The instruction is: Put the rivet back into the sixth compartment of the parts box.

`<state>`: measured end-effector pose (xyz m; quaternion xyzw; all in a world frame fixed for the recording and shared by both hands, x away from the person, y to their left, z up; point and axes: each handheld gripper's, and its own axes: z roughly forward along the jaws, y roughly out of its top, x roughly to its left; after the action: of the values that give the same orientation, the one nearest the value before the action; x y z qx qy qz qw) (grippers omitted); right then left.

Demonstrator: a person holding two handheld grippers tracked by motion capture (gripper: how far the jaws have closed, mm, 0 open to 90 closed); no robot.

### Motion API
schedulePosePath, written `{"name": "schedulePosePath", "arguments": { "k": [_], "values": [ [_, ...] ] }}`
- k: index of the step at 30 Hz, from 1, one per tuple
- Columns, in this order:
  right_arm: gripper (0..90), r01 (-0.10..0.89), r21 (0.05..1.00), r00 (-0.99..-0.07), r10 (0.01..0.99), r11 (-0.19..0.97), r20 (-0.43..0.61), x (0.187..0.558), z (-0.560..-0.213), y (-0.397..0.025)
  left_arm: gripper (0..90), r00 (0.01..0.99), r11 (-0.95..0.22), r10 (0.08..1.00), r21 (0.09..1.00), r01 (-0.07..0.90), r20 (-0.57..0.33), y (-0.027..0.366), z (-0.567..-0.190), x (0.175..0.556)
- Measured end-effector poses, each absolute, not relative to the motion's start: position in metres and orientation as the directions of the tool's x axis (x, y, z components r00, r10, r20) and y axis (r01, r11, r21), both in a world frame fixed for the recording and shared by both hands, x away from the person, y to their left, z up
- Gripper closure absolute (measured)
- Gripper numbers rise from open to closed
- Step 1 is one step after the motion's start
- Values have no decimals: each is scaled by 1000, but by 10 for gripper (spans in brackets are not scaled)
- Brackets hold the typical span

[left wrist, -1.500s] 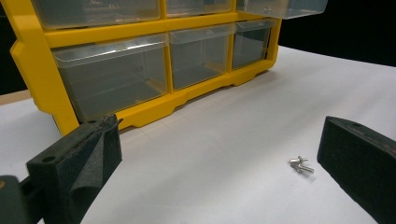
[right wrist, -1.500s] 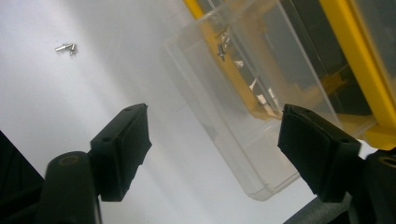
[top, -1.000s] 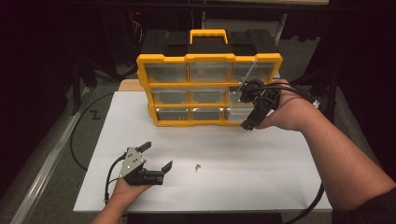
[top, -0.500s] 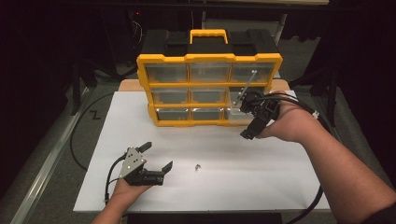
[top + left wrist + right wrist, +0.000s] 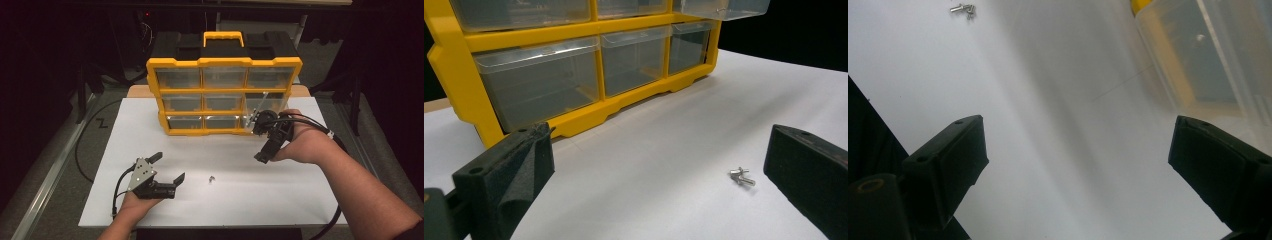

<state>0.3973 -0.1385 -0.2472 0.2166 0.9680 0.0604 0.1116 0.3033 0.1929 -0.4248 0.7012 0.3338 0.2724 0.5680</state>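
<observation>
A yellow organizer (image 5: 223, 62) with clear drawers stands at the back of the white table. Its middle-row right drawer (image 5: 263, 102) sticks out, and its front shows at the top of the left gripper view (image 5: 724, 7). A small metal wing screw (image 5: 212, 178) lies on the table near the front. My left gripper (image 5: 167, 167) rests open just left of the screw (image 5: 742, 176), which lies close to its right jaw. My right gripper (image 5: 259, 139) hovers open in front of the organizer's right end, holding nothing. The screw (image 5: 963, 8) appears far off in the right gripper view.
The white table top (image 5: 300, 200) stretches wide in front of the organizer. Black cables trail from both grippers, one off the table's left side (image 5: 85, 150). A clear drawer (image 5: 1208, 55) is close to my right gripper (image 5: 1080, 160). Dark surroundings border the table.
My right gripper has drawn back from the organizer toward the table's front, leaving the middle-right drawer pulled out. The left gripper and the screw have stayed put.
</observation>
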Motion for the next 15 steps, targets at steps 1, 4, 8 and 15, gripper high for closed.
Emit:
{"name": "schedulePosePath", "arguments": {
  "k": [1, 4, 8, 15],
  "values": [
    [100, 406, 164, -882, 432, 899, -186, 397, -250, -139, 7, 629, -132, 778, 978, 159, 3, 193, -425, 303],
    [107, 407, 159, -884, 431, 900, -182, 396, -258, -138, 7, 628, -131, 779, 979, 159, 3, 193, -425, 303],
    [119, 401, 155, -888, 424, 903, -176, 394, -271, -137, 7, 627, -130, 779, 979, 159, 2, 193, -425, 303],
    [139, 393, 153, -895, 416, 906, -161, 391, -292, -133, 7, 626, -129, 779, 979, 159, 1, 193, -425, 303]
  ]
}}
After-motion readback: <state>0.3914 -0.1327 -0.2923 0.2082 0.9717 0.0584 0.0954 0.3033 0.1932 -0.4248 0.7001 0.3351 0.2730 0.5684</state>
